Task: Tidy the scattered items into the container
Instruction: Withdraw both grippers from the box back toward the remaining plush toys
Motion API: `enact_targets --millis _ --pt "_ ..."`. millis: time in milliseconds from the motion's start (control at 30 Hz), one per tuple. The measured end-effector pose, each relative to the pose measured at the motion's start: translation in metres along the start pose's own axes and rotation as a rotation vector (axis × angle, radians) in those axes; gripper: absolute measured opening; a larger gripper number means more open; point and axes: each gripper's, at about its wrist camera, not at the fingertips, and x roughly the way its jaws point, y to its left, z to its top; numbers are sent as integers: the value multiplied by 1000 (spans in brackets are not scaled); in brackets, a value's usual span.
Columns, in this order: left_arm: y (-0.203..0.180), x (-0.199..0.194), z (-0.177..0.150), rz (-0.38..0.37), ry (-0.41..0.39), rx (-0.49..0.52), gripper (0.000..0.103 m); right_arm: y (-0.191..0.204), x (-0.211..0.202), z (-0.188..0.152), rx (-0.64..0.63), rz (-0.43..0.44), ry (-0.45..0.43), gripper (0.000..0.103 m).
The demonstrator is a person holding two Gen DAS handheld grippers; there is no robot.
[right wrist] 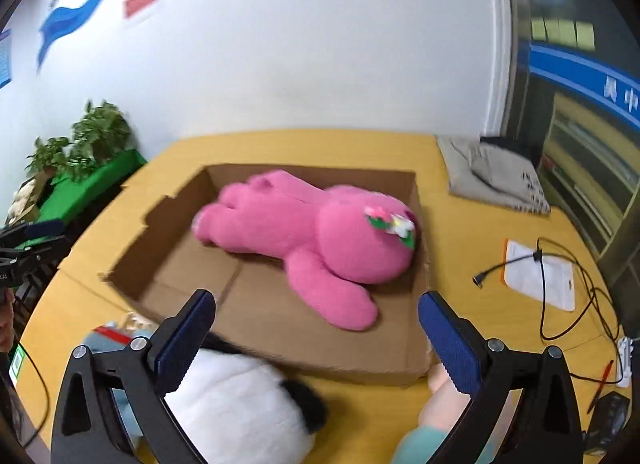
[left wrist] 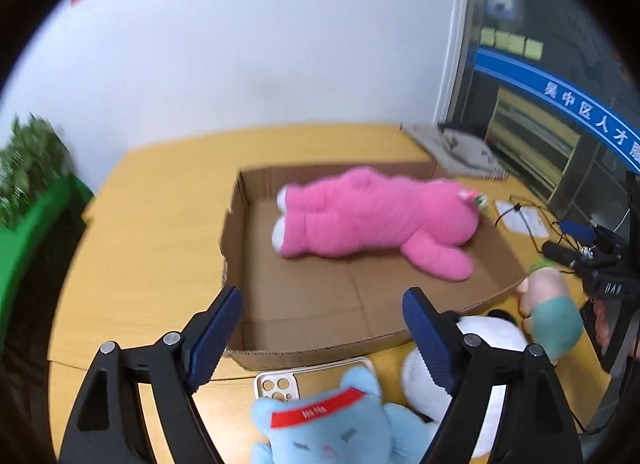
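Pink plush (left wrist: 372, 219) lies boxed beyond both open tongs.

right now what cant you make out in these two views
- Blue plush, left wrist view: body cut off by the bottom edge.
- Phone case, left wrist view: lower part hidden behind the blue plush.
- Doll, right wrist view: hidden by the right gripper, cut off below.
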Motion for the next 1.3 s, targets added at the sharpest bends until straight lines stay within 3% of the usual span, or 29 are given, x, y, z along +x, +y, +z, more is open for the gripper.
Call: enact_targets --millis 167,333,600,1300 --pt "-39 -29 -23 -17 -40 -5 83 37 -34 -25 4 -29 -65 103" --pt "-64 -26 -41 -48 -29 -9 83 55 -49 -44 -1 -74 -72 103" --pt "-71 -19 -41 -83 -9 -39 83 44 -61 -45 5 -132 -83 103" --pt "-81 2 -33 -93 4 -47 83 28 -45 -40 7 -148 -68 103"
